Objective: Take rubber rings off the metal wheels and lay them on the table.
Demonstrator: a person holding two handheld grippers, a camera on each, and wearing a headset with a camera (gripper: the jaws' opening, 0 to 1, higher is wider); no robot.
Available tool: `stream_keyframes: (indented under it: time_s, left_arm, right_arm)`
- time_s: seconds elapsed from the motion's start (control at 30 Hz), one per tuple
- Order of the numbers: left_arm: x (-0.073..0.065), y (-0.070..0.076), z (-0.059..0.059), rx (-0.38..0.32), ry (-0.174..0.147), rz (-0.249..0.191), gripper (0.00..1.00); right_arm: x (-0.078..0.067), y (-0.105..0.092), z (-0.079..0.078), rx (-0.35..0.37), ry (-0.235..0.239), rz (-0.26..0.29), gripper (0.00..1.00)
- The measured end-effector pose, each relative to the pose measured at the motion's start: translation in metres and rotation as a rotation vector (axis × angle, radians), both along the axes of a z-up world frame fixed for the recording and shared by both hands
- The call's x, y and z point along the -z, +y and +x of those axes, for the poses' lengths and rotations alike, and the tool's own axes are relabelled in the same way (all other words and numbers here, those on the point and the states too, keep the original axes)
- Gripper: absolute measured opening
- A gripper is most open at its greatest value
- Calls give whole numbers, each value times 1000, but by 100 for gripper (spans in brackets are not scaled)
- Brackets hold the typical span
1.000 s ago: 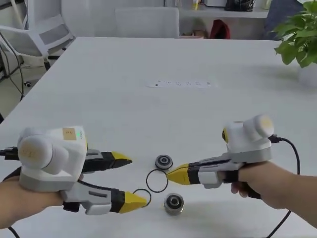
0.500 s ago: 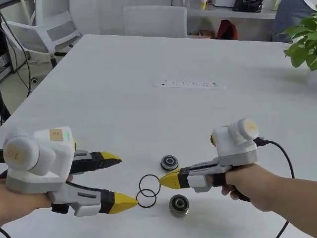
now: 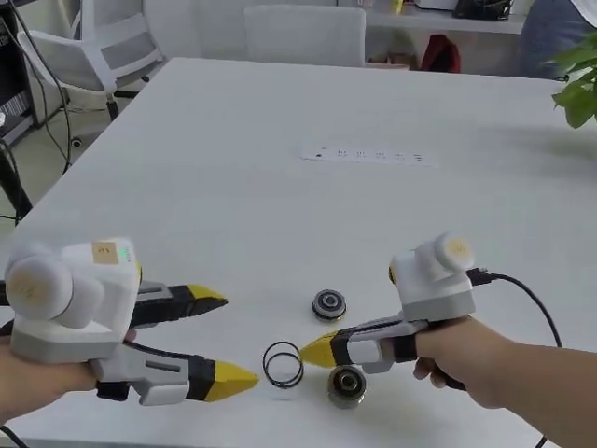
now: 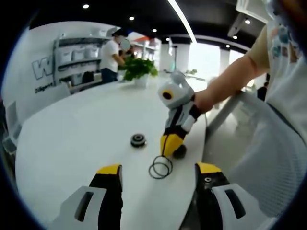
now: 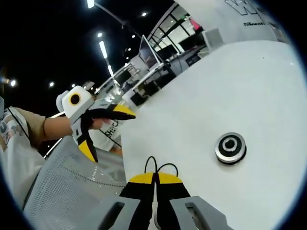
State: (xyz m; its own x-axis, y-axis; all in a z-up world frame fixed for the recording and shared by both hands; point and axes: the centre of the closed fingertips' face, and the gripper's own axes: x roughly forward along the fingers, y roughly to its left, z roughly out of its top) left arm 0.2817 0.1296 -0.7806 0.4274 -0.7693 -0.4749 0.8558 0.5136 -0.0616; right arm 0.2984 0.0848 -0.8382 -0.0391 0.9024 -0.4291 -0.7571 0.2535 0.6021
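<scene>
Two rubber rings (image 3: 283,364) lie on desk (image 3: 280,187), 9 o'clock of near wheel (image 3: 347,384); task likely done. Left hand-held gripper (image 3: 239,338) spread wide, right hand-held gripper (image 3: 308,352) pinched together, empty.

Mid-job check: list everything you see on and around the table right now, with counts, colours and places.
rubber rings: two, black, overlapping flat on the table between the gripper tips
metal wheels: two, silver with dark centres; one beyond the rings, the other near the front edge
power strip: one, white, mid-table
table: one, white
chairs: two, white, far end
plant: one, green, far right
left gripper: white, yellow tips, open, near left
right gripper: white, yellow tips, shut, tip by the rings
hands: two, holding the grippers
</scene>
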Motion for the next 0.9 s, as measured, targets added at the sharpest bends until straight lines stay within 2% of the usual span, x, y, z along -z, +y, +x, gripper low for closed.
stream_keyframes:
  time_s: [0.27,0.9]
  left_arm:
    - [3,3,-1,-11,7,-1,62]
    - [10,4,-5,-7,25,11,62]
  right_arm:
    - [11,0,4,33,31,-38,0]
    - [24,-5,8,67,43,-87,0]
